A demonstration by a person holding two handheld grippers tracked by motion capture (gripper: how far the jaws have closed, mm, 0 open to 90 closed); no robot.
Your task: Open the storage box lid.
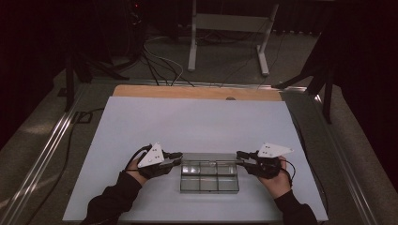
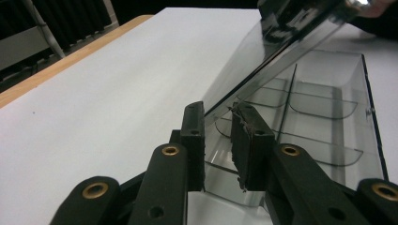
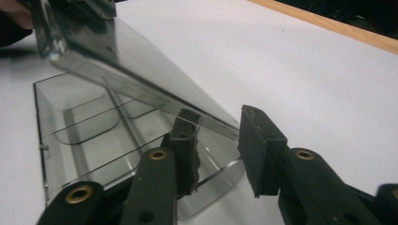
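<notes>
- A clear plastic compartment box [image 1: 209, 177] lay at the lower centre of the high view, on the white surface [image 1: 197, 122], with its transparent hinged lid [image 1: 209, 164] raised along the far edge.
- The left tongs [image 1: 178, 158] stood at the box's left end, held by the person's left hand [image 1: 136, 165].
- In the left gripper view, the left tongs [image 2: 218, 140] straddled the lid's corner [image 2: 263, 70], the 2 jaws close on either side of the thin edge; whether the pads pressed it I could not tell.
- The right tongs [image 1: 240, 157] met the box's right end in the high view.
- In the right gripper view, the right tongs [image 3: 220, 150] bracketed the lid's end [image 3: 141, 75], with a gap at the right jaw: not yet clamped.
- Dividers [image 2: 300, 101] split the box's inside into compartments.
</notes>
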